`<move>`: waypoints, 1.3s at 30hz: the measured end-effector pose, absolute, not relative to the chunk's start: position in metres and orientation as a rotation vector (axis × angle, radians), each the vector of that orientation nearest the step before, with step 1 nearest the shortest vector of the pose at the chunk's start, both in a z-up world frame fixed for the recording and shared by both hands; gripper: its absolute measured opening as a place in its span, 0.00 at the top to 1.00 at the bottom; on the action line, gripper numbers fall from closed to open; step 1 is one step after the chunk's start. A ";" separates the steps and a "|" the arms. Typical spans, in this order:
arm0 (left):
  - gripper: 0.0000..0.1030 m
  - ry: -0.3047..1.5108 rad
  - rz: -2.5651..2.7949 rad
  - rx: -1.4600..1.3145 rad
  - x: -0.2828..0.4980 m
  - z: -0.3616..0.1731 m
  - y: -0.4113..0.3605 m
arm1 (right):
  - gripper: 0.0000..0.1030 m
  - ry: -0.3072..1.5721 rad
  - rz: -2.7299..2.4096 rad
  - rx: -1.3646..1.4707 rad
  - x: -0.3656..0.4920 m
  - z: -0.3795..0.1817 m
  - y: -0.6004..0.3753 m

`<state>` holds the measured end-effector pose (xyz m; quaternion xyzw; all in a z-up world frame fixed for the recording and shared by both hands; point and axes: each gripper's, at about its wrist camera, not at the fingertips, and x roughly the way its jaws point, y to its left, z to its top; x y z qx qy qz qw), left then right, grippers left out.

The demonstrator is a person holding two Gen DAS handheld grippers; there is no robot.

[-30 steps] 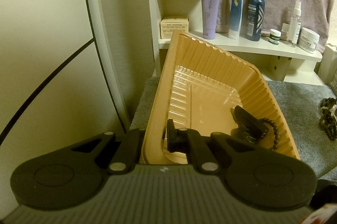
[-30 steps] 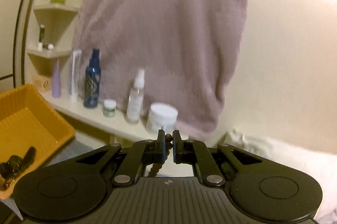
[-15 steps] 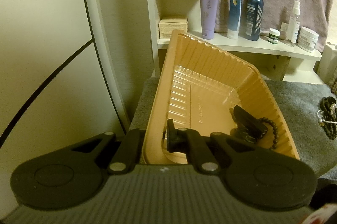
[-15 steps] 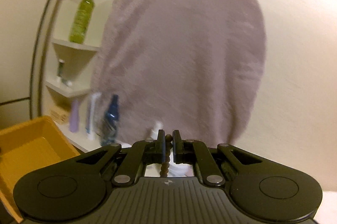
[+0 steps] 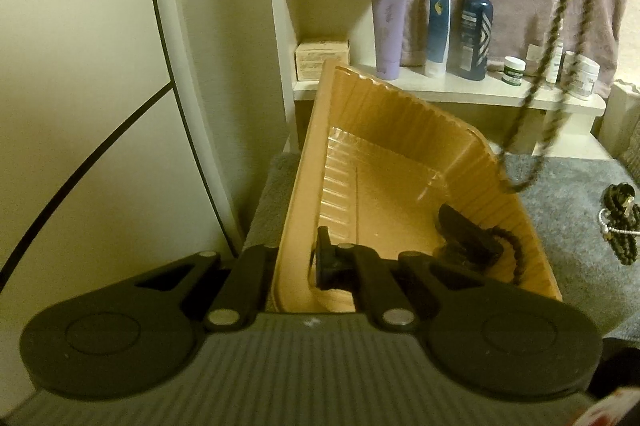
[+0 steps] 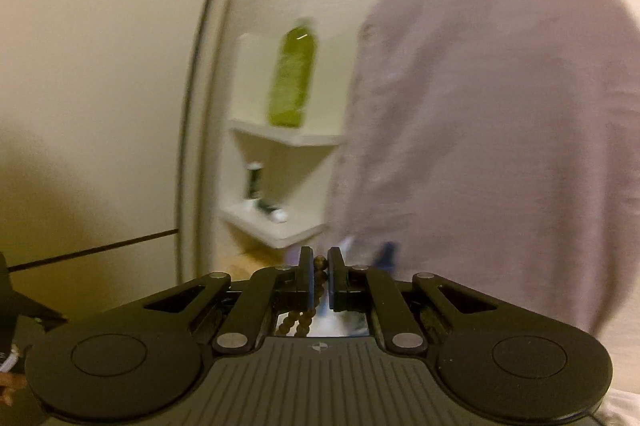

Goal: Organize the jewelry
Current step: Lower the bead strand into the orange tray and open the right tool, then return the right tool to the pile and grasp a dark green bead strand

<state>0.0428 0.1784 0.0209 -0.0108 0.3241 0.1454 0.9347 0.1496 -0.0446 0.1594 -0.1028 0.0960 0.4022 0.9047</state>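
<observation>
The right gripper (image 6: 319, 280) is clamped on a bead necklace (image 5: 554, 37), with a few brown beads visible between its closed pads and more hanging below them. From the left wrist view, the necklace hangs as a long double strand from the upper right corner, where part of the right gripper shows. The long axis of the strand runs nearly vertical, leaning slightly leftward toward its lower end. The bottom loop hangs at the far right rim of the tray (image 5: 404, 129), just outside or directly over the edge; which of the two cannot be told, as the strand is blurred.

The tray is an orange plastic one with ribbed walls. It stands tilted, its near left rim pinched between the closed pads of the left gripper (image 5: 296, 266), so that the open side faces up and to the right. The tray therefore lies below and to the left of the hanging necklace. The likely next move is a shift leftward followed by a lowering, so that the loop clears the rim and settles inside.

A dark clip (image 5: 466, 236) and a dark bead bracelet (image 5: 514, 254) already lie in the low corner of the tray. More bead jewelry (image 5: 620, 222) lies on the grey mat (image 5: 568, 201) to the right, well apart from the tray.

The necklace is made of small dark brown beads, is limp, and will swing freely.
</observation>
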 end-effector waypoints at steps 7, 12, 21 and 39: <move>0.96 0.656 0.291 -0.023 0.043 0.023 0.177 | 0.94 0.300 0.935 -0.294 0.150 0.124 0.009; 0.96 0.657 0.286 -0.021 0.040 0.024 0.177 | 0.94 0.363 0.971 -0.293 0.155 0.103 0.025; 0.96 0.658 0.285 -0.025 0.042 0.023 0.178 | 0.94 0.461 0.979 -0.299 0.162 0.073 0.030; 0.96 0.658 0.286 -0.026 0.044 0.025 0.176 | 0.51 0.473 0.645 -0.077 0.135 0.020 -0.073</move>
